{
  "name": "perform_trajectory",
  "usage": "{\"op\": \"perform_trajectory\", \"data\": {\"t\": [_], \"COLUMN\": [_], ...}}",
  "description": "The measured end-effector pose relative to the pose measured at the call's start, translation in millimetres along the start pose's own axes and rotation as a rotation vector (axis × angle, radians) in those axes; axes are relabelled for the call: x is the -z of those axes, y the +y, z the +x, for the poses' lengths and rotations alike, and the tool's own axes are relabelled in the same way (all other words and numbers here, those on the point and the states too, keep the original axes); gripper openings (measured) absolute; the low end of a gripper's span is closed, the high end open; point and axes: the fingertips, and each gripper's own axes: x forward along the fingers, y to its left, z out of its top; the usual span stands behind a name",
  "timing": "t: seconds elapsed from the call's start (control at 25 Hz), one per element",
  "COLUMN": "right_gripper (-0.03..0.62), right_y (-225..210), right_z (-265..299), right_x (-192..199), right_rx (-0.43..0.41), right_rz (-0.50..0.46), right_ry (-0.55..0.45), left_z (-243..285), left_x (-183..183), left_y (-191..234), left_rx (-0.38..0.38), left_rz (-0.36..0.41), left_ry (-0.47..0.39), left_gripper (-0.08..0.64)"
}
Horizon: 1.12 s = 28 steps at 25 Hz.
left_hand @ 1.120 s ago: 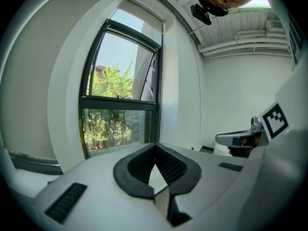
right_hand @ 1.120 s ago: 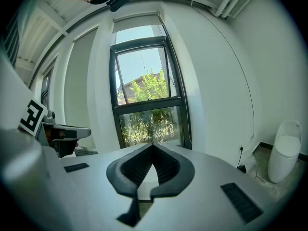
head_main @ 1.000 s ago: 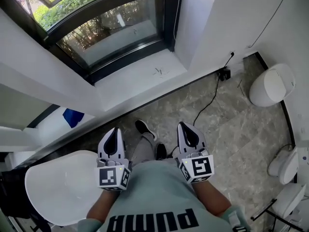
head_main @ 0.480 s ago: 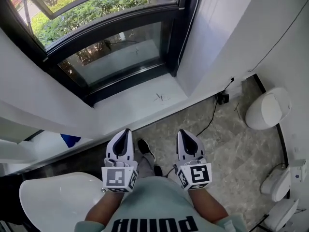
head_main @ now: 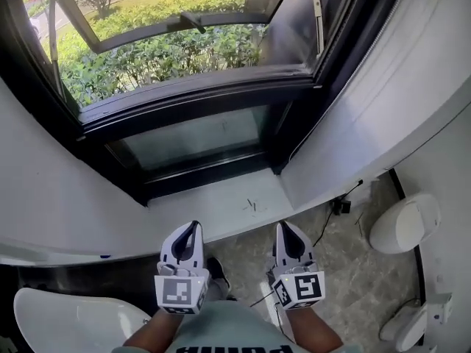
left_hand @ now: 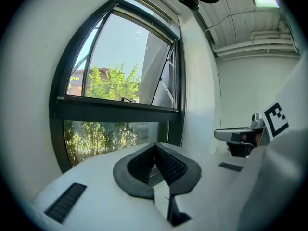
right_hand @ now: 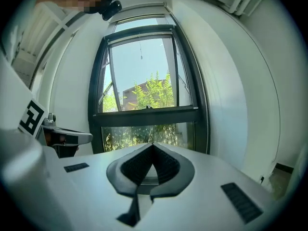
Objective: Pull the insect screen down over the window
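Observation:
A tall black-framed window (head_main: 199,87) fills the wall ahead. Its upper sash (head_main: 176,20) is swung outward over green shrubs, and the lower pane (head_main: 195,138) is fixed. In the right gripper view a thin cord (right_hand: 141,52) hangs from the top of the frame (right_hand: 139,30); I see no mesh across the glass. My left gripper (head_main: 193,228) (left_hand: 155,145) and right gripper (head_main: 285,228) (right_hand: 153,144) are held side by side just short of the white sill (head_main: 221,201). Both are shut and empty, pointing at the window.
A white rounded fixture (head_main: 405,223) stands on the marble floor at the right. A black cable and plug (head_main: 340,206) lie by the wall below the sill's right end. At the lower left is a white round seat (head_main: 66,318). White walls flank the window.
Both grippers have moved forward towards the sill, still side by side and shut. The head view has tilted up, so the window now fills the upper frame and less floor shows.

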Motion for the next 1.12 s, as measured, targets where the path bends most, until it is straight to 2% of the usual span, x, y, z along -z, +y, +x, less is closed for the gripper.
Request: {"op": "perform_trajectory", "data": {"t": [0.24, 0.4, 0.56, 0.76, 0.96, 1.12], "right_gripper": [-0.003, -0.003, -0.003, -0.003, -0.003, -0.003], "right_y": [12.6, 15.8, 22.7, 22.5, 12.1, -1.8], "right_z": [55.5, 85.6, 106.2, 131.3, 155.1, 175.0], "right_x": [-64.9, -110.2, -141.9, -179.6, -228.5, -280.7], "right_rx": [-0.048, -0.071, -0.074, -0.106, -0.153, -0.186], "right_rz": [-0.111, -0.187, -0.234, -0.323, -0.449, -0.49], "right_ry": [-0.057, -0.12, -0.179, -0.212, -0.268, -0.353], "left_z": [27.8, 46.7, 53.4, 57.7, 56.0, 51.7], "left_x": [-42.4, -77.9, -103.7, -142.7, -193.5, -243.8], "left_y": [55.4, 83.0, 96.5, 106.2, 114.6, 125.5], "left_rx": [0.005, -0.02, -0.014, -0.005, -0.026, -0.091], "left_rz": [0.015, 0.002, 0.014, 0.088, 0.193, 0.263], "left_ry": [0.013, -0.06, -0.11, -0.144, -0.17, -0.194], "left_gripper": [0.015, 0.015, 0.015, 0.017, 0.111, 0.165]}}
